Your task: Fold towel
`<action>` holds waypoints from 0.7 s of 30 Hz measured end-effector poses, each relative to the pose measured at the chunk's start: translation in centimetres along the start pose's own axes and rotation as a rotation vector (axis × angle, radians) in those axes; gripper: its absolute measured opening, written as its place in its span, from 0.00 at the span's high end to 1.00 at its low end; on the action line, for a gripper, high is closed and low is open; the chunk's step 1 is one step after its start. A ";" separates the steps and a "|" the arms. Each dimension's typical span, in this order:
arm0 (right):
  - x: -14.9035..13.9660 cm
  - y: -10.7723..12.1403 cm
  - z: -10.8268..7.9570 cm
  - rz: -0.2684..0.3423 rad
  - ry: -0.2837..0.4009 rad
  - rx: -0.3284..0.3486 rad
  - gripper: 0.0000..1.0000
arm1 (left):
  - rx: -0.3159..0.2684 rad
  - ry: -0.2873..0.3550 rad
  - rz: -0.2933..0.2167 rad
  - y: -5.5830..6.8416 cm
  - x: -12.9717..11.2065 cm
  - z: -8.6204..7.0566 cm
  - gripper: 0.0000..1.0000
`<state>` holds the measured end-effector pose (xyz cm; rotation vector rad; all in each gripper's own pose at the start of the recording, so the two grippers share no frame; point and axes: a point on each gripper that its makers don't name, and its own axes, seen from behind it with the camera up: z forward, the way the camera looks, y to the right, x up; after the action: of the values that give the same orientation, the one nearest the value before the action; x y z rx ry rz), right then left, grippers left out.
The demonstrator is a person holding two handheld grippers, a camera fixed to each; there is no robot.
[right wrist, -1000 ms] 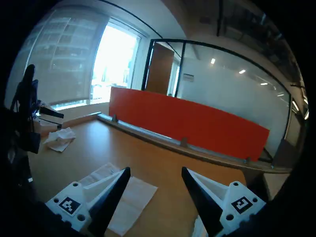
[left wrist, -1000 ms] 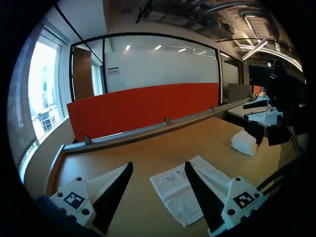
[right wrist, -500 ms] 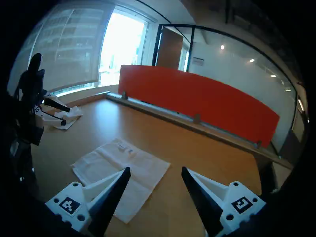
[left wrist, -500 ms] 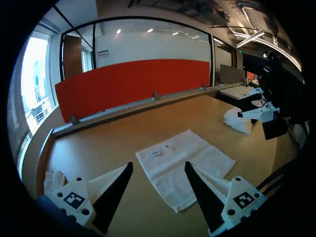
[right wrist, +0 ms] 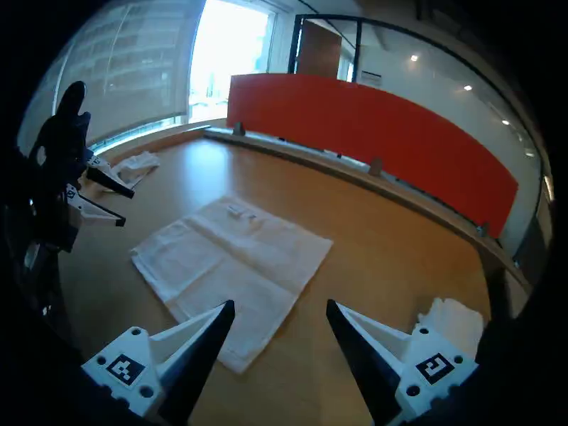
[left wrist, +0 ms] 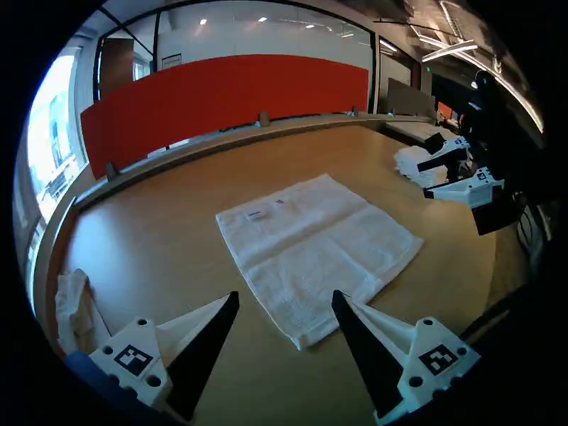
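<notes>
Both gaping wide and empty, the left tool [left wrist: 284, 294] and the right tool [right wrist: 279, 304] are hovering over the near edge of the towel [left wrist: 319, 241] lying flat on the table [left wrist: 163, 234]. A clean fold is likely depending on each pinching one near corner and carrying it squarely to the far edge.

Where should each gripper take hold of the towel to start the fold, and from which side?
The towel lies flat on the table, so only its edge offers a pinch. Take the near edge's two corners: the left gripper the corner just ahead of it, the right gripper likewise, each coming in low from the near side. Both are open.
</notes>
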<state>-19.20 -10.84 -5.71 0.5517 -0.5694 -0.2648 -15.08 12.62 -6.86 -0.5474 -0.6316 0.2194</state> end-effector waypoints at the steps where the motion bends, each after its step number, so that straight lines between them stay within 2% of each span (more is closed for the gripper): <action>1: -0.5 -0.3 0.2 -0.001 -0.009 0.006 0.00 | -0.003 -0.012 -0.003 0.1 -0.5 0.2 0.03; 9: -4.5 -2.2 1.5 0.001 -0.081 0.054 0.00 | -0.027 -0.118 -0.044 0.8 -5.1 1.9 0.03; 15: -6.7 -2.9 2.0 -0.012 -0.121 0.073 0.00 | -0.039 -0.154 -0.057 1.3 -6.6 2.7 0.03; 21: -7.9 -3.3 2.3 -0.015 -0.141 0.084 0.01 | -0.047 -0.183 -0.042 1.7 -7.4 3.3 0.03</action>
<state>-27.25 -11.49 -9.39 0.6223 -0.7158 -0.2963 -23.01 12.77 -9.32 -0.5631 -0.8266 0.2173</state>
